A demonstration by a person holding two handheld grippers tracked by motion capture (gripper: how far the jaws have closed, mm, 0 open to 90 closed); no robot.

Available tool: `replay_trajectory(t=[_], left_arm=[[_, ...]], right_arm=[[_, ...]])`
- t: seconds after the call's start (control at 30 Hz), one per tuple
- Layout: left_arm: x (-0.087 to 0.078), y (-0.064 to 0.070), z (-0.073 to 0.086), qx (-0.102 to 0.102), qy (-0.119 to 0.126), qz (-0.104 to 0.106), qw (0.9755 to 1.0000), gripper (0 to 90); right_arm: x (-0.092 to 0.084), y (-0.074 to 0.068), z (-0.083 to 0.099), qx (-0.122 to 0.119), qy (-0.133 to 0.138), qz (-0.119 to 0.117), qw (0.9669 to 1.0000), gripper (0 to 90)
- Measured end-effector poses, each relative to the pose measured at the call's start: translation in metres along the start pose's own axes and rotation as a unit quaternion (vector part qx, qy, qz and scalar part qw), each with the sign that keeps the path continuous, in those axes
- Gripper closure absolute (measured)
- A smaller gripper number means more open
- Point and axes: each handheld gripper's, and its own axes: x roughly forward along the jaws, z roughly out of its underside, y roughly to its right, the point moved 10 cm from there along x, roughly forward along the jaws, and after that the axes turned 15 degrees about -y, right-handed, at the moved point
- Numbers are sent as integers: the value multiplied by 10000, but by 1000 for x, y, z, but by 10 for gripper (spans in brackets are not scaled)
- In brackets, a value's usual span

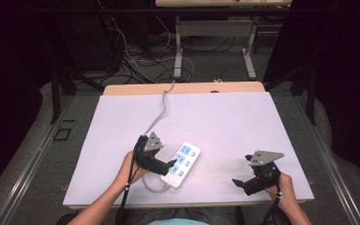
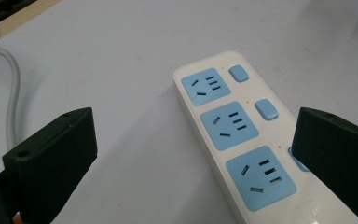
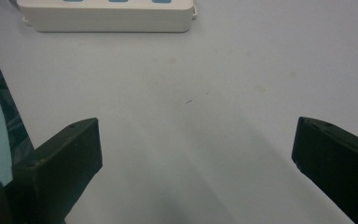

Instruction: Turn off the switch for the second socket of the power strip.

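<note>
White table [image 1: 225, 122] — broad flat top carrying a white power strip [image 1: 182, 164] with three blue sockets and blue switches, lying near the table's near edge, left of its middle, its grey cord [image 1: 163, 105] running off toward the far edge. Left gripper [image 1: 171, 164] — held over the strip's left side, one jaw above the strip's near end, jaws spread wide and gripping nothing; in the left gripper view the strip [image 2: 242, 140] lies between the jaws, partly under the right-hand one. Right gripper [image 1: 243, 176] — well to the right of the strip, near the table's near edge, jaws wide apart over bare tabletop, empty.
</note>
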Motion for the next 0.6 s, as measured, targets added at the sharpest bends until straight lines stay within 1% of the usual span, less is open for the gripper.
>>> replay_trajectory(t=[0.03,0.07,0.1,0.13,0.17,0.3,0.33,0.37,0.4,0.43,0.47,0.5,0.53,0.57,0.6], left_arm=[[-2,-2,3,-24,-40,-10,10000,1],[-3,-5,4,-11,-39,-77,10000,1],[-3,-6,5,-49,-27,-86,9999,1],[-4,-6,7,-104,-39,-49,9999,1],[-5,-8,8,-128,-35,-79,9999,1],[-8,-14,15,-121,-72,-193,9997,1],[-9,-16,17,-165,-81,-204,9996,1],[-9,-17,17,-182,-36,-240,9995,1],[-10,-17,19,-243,-45,-209,9995,1],[-12,-20,21,-212,-49,-274,9994,1],[-13,-21,23,-221,-68,-306,9993,1],[-14,-22,25,-261,-66,-303,9992,1],[-15,-23,28,-282,-80,-312,9991,1],[-16,-25,30,-279,-82,-341,9990,1],[-16,-25,33,-335,-88,-330,9989,1]], right_arm=[[0,0,0,1,3,2,10000,9],[0,0,0,-3,1,2,10000,9],[0,0,0,-3,1,0,10000,8],[0,0,0,-1,-18,-17,10000,9],[0,0,0,-30,-8,-8,10000,8],[0,0,0,3,6,5,10000,8],[0,0,0,5,4,1,10000,9],[0,0,0,0,0,-1,10000,8],[0,0,0,-2,1,9,10000,8],[0,0,0,37,-8,3,10000,9],[0,-1,1,10,-67,-27,10000,9],[0,0,1,-23,-55,-13,10000,9],[0,-1,1,10,-64,-25,10000,8],[0,0,1,-41,-47,-11,10000,8],[0,-1,1,17,-67,-23,10000,8]])
